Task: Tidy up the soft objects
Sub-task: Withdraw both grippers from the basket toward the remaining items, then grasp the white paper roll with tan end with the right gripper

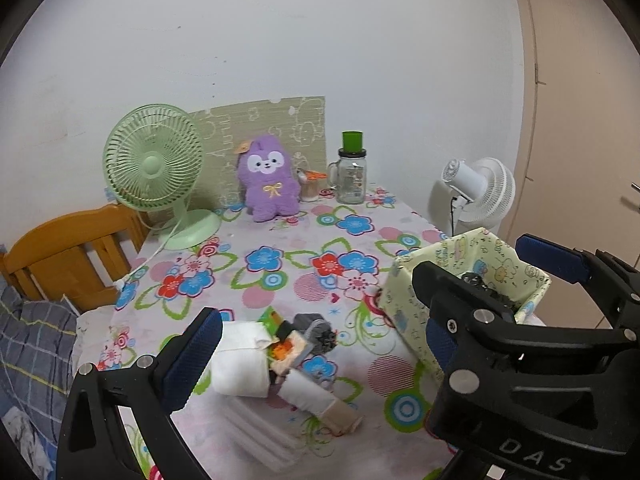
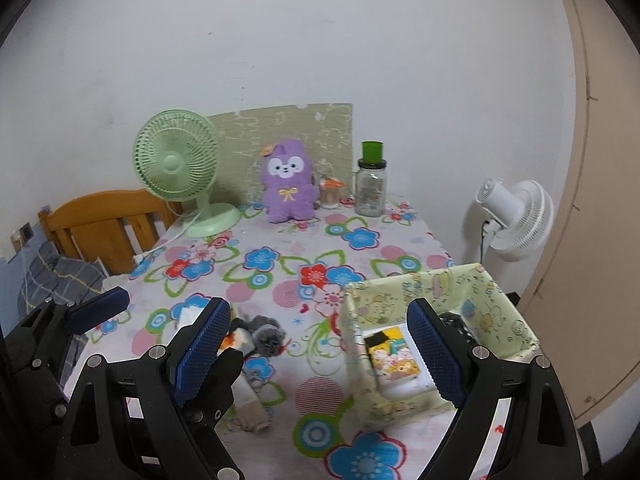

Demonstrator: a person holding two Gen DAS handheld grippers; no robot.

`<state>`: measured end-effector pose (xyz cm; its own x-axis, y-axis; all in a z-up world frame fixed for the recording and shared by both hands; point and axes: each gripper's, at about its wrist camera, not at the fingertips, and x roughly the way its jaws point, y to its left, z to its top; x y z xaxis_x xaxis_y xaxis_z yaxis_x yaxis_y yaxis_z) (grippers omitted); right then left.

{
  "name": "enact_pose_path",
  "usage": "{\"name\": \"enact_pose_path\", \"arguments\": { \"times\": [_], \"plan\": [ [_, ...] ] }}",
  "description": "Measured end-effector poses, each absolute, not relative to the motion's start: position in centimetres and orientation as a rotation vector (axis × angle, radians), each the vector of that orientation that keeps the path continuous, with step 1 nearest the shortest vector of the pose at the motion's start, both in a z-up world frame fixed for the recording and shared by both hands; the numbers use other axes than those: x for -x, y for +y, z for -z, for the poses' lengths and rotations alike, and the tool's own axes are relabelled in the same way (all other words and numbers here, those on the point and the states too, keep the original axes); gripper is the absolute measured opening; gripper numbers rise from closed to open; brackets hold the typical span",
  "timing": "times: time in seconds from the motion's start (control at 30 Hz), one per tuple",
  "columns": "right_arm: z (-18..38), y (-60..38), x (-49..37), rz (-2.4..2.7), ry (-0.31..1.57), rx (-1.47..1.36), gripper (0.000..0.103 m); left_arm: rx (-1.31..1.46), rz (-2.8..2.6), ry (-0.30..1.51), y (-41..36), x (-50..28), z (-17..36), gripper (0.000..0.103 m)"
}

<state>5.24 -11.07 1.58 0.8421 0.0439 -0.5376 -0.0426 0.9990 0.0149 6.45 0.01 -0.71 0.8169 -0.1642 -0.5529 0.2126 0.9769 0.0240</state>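
Soft things, a small pile of rolled socks (image 1: 276, 354), lie on the flowered tablecloth (image 1: 280, 264) near the front edge, white rolls mixed with a grey and an orange-patterned one. To the right of them stands a pale green fabric box (image 1: 464, 280), printed with cartoon animals. Seen from my right tool, the box (image 2: 420, 292) already holds a flat printed packet (image 2: 394, 356) and something dark behind it.

I judge the sorting is partway done: some pieces are in the box, the pile is still outside it. The next move calls for lowering one tool over the pile and closing on a single roll without dragging its neighbours.

My left gripper (image 1: 320, 344) hovers above the table with its blue-padded fingers spread wide, holding nothing; the pile sits between them in this view. My right gripper (image 2: 320, 348) is also spread and empty, held just above the table, one finger over the box's near side, the other close to the pile. The two tools are close together, the right one crossing the left view.
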Motion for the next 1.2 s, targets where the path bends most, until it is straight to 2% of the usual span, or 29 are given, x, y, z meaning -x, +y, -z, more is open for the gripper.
{"name": "enact_pose_path", "arguments": {
  "times": [0.47, 1.2],
  "plan": [
    [0.1, -7.5, -5.7, -0.121, 0.580, 0.015, 0.092, -0.102, 0.174, 0.613, 3.1, -6.9, 3.1, 0.102],
    [7.3, -4.6, -8.8, -0.174, 0.718, 0.027, 0.091, -0.118, 0.162, 0.762, 6.2, -9.2, 10.0, 0.102]
  ]
}}
